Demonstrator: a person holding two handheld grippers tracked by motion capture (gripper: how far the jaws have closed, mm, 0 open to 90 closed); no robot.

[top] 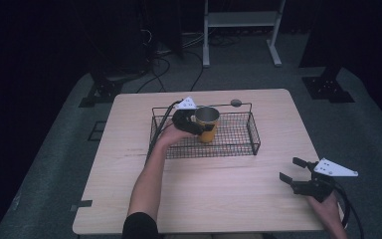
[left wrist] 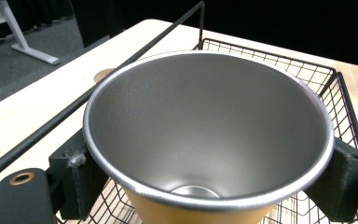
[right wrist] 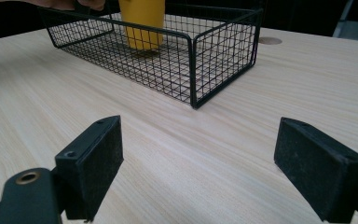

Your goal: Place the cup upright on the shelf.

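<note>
One yellow cup [top: 207, 124], steel-lined and empty, stands upright in the wire basket [top: 238, 144] mid-table. Left gripper [top: 195, 123] clamps it below the rim. Right gripper [top: 294, 170], jaws wide, sits near the table's right edge, holding nothing.

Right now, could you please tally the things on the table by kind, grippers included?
Yellow cup: 1
Black wire basket: 1
Grippers: 2, the left gripper and the right gripper
Total: 4
</note>
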